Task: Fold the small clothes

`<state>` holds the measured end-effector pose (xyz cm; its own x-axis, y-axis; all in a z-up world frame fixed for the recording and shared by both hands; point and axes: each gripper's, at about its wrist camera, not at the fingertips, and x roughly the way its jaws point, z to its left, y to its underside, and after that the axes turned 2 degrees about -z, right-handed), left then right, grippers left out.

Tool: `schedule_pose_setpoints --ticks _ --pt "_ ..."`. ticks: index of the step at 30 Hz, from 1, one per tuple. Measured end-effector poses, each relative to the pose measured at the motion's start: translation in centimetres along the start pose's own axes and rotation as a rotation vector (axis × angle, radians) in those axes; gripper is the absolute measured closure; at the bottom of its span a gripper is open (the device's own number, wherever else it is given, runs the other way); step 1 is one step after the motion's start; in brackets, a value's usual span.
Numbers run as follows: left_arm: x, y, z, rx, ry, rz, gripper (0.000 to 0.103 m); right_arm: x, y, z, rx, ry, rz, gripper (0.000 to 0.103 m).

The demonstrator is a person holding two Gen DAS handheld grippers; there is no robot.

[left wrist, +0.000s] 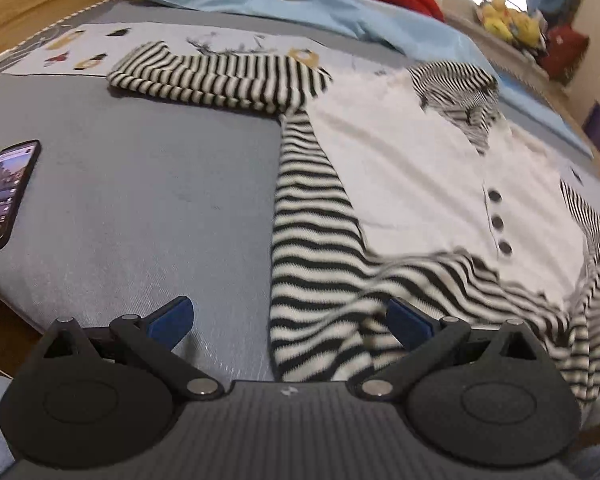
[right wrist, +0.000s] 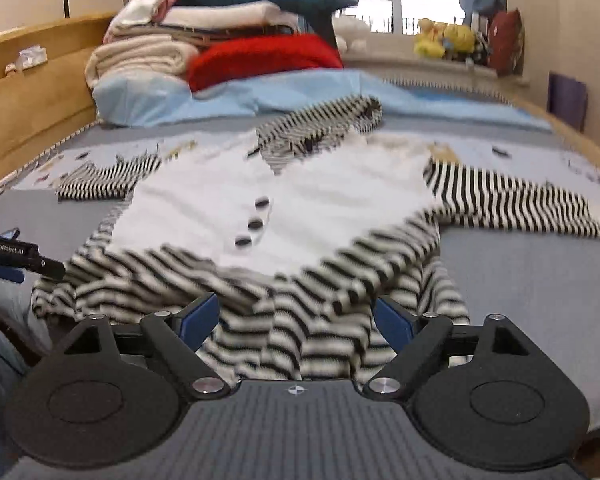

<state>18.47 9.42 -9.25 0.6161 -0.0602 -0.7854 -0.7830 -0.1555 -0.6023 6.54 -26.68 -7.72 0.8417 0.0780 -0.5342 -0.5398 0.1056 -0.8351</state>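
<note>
Here, a small white knit garment with black-and-white striped sleeves, collar and hem [left wrist: 400,168] is lying spread out, front up, on the grey-blue bed [left wrist: 140,200], three dark round buttons [left wrist: 497,223] running down its chest. Its striped hem is lying bunched at the near edge of the bed, right under both claws.

The left claw [left wrist: 290,320] is standing wide open, pointing steeply down over the hem; its right blue pad [left wrist: 410,322] is sitting over the striped fabric while the left blue pad is hanging over bare bedding, and nothing is being gripped. One striped sleeve [left wrist: 220,76] is stretching away across the bed beyond it. A dark smartphone with a lit screen [left wrist: 6,196] is lying on the bed, well apart from the garment (off toward the left edge of the left wrist view).

The right claw [right wrist: 296,320] is also standing wide open, with the crumpled striped hem [right wrist: 284,320] lying below the gap between its pads; the pads are not pressing on the cloth. The other sleeve [right wrist: 520,200] is lying flat out to the right.

At the head of the bed a light blue sheet [right wrist: 260,96], a fluffy red cushion [right wrist: 260,60] and a stack of folded blankets [right wrist: 188,28] are sitting beside the wooden bed frame [right wrist: 32,92].
</note>
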Motion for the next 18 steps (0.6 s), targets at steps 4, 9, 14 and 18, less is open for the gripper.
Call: schedule_pose_setpoints --ticks 4,9,14,18 --pt "0.6 -0.4 -0.1 -0.007 -0.037 0.011 0.000 1.0 -0.9 0.0 0.056 0.040 -0.038 0.014" --pt "0.3 -1.8 0.1 -0.001 -0.048 -0.015 0.000 2.1 -1.6 -0.4 0.082 0.067 -0.042 0.014" --pt "0.1 -4.1 0.4 0.062 -0.092 -0.086 0.000 2.8 -2.5 -0.6 0.074 0.077 -0.056 0.013" --pt "0.5 -6.1 0.9 0.052 -0.092 -0.110 0.000 3.6 -3.4 -0.8 0.088 0.069 -0.063 0.013"
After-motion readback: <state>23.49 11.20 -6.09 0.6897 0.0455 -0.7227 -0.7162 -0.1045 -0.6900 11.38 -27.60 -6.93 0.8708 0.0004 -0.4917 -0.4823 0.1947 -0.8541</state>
